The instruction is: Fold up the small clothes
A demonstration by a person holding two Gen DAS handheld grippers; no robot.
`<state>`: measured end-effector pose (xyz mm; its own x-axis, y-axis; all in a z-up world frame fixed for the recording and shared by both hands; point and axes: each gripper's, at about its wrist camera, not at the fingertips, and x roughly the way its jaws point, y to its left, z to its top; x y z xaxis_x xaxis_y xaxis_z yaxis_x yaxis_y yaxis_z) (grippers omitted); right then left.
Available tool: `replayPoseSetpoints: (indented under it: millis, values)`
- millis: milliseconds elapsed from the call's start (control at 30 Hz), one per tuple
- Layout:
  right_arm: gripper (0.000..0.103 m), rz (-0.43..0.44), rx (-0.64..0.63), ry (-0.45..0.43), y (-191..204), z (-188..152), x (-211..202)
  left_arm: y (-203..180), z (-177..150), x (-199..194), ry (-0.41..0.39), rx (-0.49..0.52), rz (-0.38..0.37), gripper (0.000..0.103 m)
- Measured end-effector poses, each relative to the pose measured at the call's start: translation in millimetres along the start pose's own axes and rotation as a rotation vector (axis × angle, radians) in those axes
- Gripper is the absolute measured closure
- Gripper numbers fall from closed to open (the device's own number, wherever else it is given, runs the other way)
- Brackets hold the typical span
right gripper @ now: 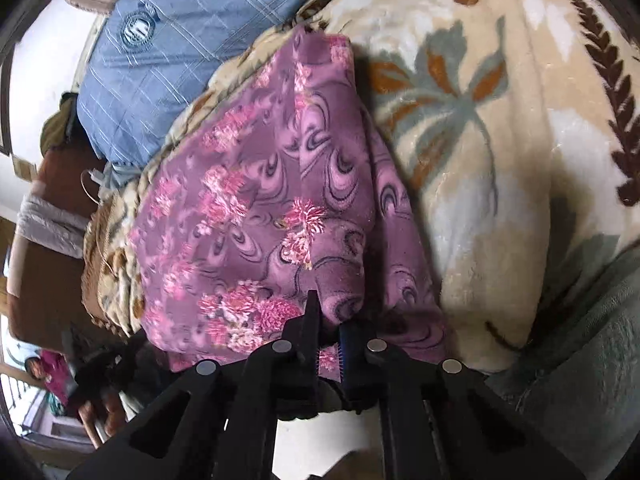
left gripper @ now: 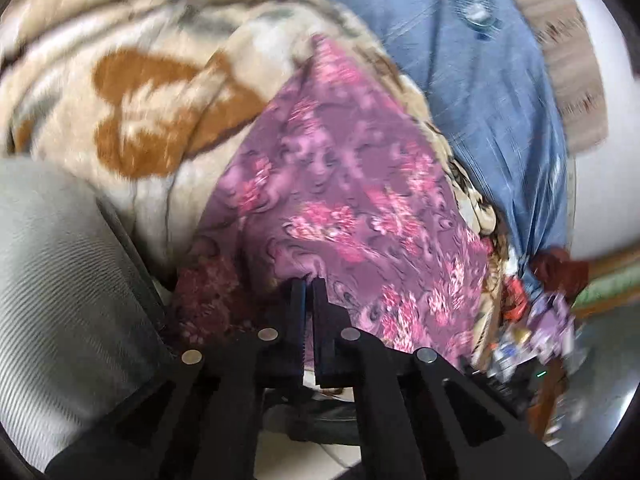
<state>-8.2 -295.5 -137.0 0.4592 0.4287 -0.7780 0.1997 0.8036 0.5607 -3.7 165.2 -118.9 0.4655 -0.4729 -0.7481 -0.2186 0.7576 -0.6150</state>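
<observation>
A purple cloth with pink flowers lies stretched over a cream floral blanket. My left gripper is shut on the near edge of the cloth. In the right wrist view the same purple cloth shows a fold along its right side. My right gripper is shut on its near edge, with fabric pinched between the black fingers. The other gripper shows dimly at the lower left of the right wrist view.
A blue checked pillow lies beyond the cloth, also in the right wrist view. The cream blanket covers the bed. A grey fabric lies at the left. Clutter and a brown headboard stand at the bed's side.
</observation>
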Motion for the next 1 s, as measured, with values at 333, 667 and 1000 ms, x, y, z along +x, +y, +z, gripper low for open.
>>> replayPoseSetpoints:
  millis: [333, 667, 1000]
  values:
    - [0.086, 0.044, -0.027, -0.032, -16.7, -3.5, 9.8, -21.6, -8.3, 13.8, 0.008, 0.154, 0.085, 0.091]
    - [0.081, 0.028, -0.07, -0.069, -8.0, -3.1, 6.1, -27.1, -1.2, 32.7, 0.008, 0.133, 0.116, 0.1]
    - [0.098, 0.042, -0.017, -0.066, -18.2, -6.7, -2.4, -18.9, -13.9, 16.4, -0.019, 0.121, 0.098, 0.1]
